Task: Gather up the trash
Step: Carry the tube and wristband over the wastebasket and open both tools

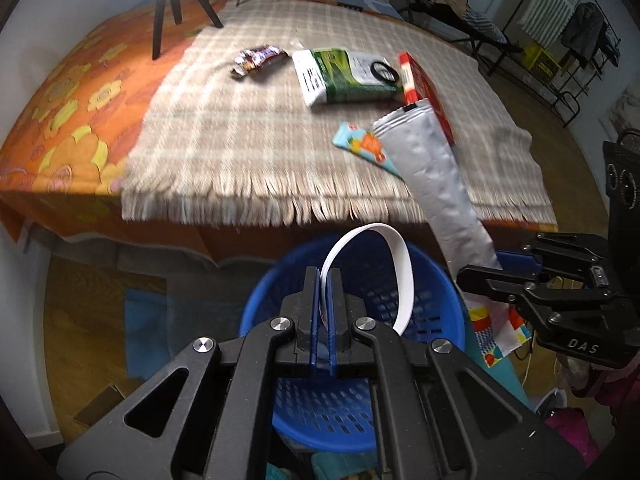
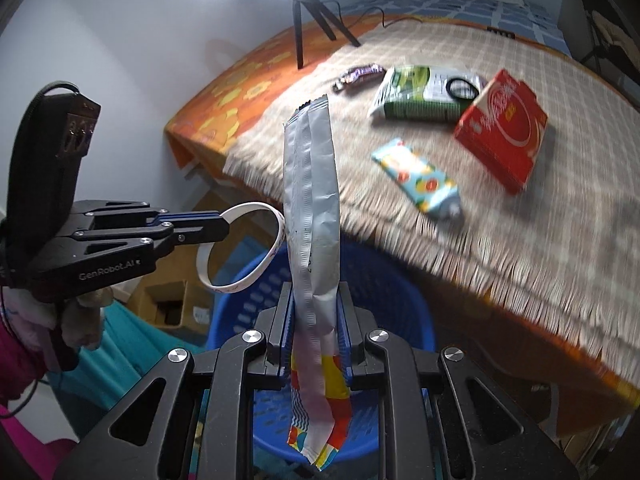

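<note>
Left claw [image 1: 324,276] is clamped on a white flexible wristband loop [image 1: 394,256], which is held just above the round blue perforated plastic basket [image 1: 280,292] seen directly beneath and ahead of the fingers. Right claw [image 2: 316,292] is closed on a long silver foil wrapper with a colourful printed end [image 2: 312,200]; the silver part stands up past the fingertips, while the printed end hangs down behind them, over the same basket [image 2: 400,280].

Beyond both claws, a beige checked fringed blanket [image 1: 240,120] is spread over an orange flowered bedcover [image 1: 72,120]. On the blanket, from the far left of the left claw to its far right, a crumpled dark candy wrapper [image 1: 258,58], a flattened green and white carton [image 1: 344,76] with a black ring [image 1: 385,71] resting on it, a red flat cardboard box [image 2: 502,124] and a small light-blue patterned packet [image 2: 418,178] are laid out. A black tripod [image 1: 168,4] is stood further back to the left, on the bedcover.
</note>
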